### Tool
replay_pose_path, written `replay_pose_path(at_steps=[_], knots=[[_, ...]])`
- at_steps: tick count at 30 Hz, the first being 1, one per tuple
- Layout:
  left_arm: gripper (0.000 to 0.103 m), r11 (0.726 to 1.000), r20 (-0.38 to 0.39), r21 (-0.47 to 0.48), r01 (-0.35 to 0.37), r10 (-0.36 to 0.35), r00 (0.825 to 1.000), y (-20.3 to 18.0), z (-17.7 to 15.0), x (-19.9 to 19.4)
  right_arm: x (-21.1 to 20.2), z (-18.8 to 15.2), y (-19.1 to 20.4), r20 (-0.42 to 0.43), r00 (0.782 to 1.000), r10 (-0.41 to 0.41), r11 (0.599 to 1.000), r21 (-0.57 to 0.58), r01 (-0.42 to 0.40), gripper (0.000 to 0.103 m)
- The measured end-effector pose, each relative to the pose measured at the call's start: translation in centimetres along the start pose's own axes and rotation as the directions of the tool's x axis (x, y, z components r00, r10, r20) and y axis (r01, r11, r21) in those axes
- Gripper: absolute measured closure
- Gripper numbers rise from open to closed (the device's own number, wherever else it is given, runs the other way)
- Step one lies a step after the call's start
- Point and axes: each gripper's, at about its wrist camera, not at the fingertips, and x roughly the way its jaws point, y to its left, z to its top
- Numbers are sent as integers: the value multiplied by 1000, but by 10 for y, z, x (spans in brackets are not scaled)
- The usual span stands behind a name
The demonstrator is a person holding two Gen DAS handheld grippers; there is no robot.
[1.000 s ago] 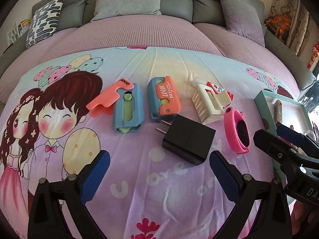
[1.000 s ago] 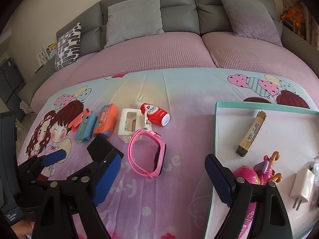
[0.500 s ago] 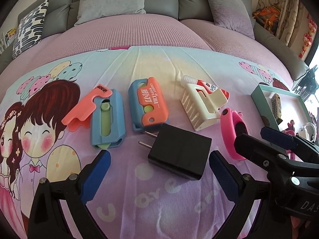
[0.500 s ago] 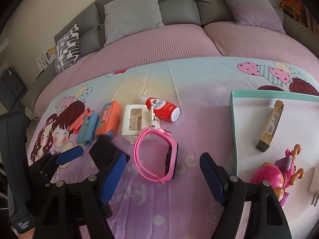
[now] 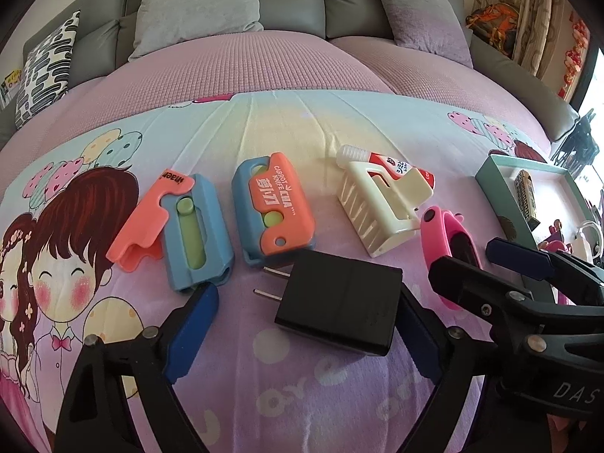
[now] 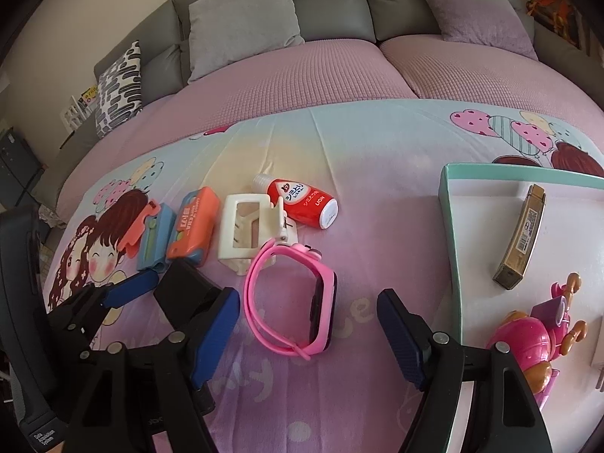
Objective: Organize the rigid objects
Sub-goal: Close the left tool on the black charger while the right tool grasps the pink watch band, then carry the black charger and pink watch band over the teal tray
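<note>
A black plug adapter (image 5: pixel 338 304) lies on the cartoon sheet, between the open fingers of my left gripper (image 5: pixel 302 336), which is low around it. My right gripper (image 6: pixel 307 338) is open, low around a pink watch (image 6: pixel 290 298). Behind lie two blue-and-orange toy knives (image 5: pixel 196 226) (image 5: pixel 273 209), a cream plastic holder (image 5: pixel 381 207) and a red-and-white bottle (image 6: pixel 302 202). The teal-rimmed white tray (image 6: pixel 449 204) at the right holds a gold bar-shaped box (image 6: pixel 523 236) and a pink toy (image 6: pixel 528 336).
The sheet (image 5: pixel 302 124) lies over a pink-covered sofa with grey cushions (image 5: pixel 196 3) and a patterned pillow (image 5: pixel 41 64) at the back. My right gripper also shows at the right of the left wrist view (image 5: pixel 490 268).
Both grippers have moved forward and down. The left now straddles the black adapter and the right straddles the pink watch. Nothing has been taken hold of.
</note>
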Motion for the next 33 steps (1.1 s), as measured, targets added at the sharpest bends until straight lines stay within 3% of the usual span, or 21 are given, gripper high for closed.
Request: replay_pose_path(at_steps=[6,8,9,24,33], knots=[[24,1000,7,16,19,-19,1000,-3,-1,-2,1,0,2,-2,1000,8,1000,2,-8,36],[33,999,12,22,31,-31,999,-4,-2,-4,0,-1,1,0,1000,9,1000,4,-9,42],[33,999,12,22,33,-33,999,-5,-2,-5,-1,0,2,5,1000,10,1000,2,-10,51],[33,998,26,-39,48,-47,999,4,-9,-19,-5,0,1,5,1000,23,1000,3,-23,51],[33,996,63,-86,33,-28,998,17,-6,-42,-36,7,-1,73,997,18,1000,10,-19,51]])
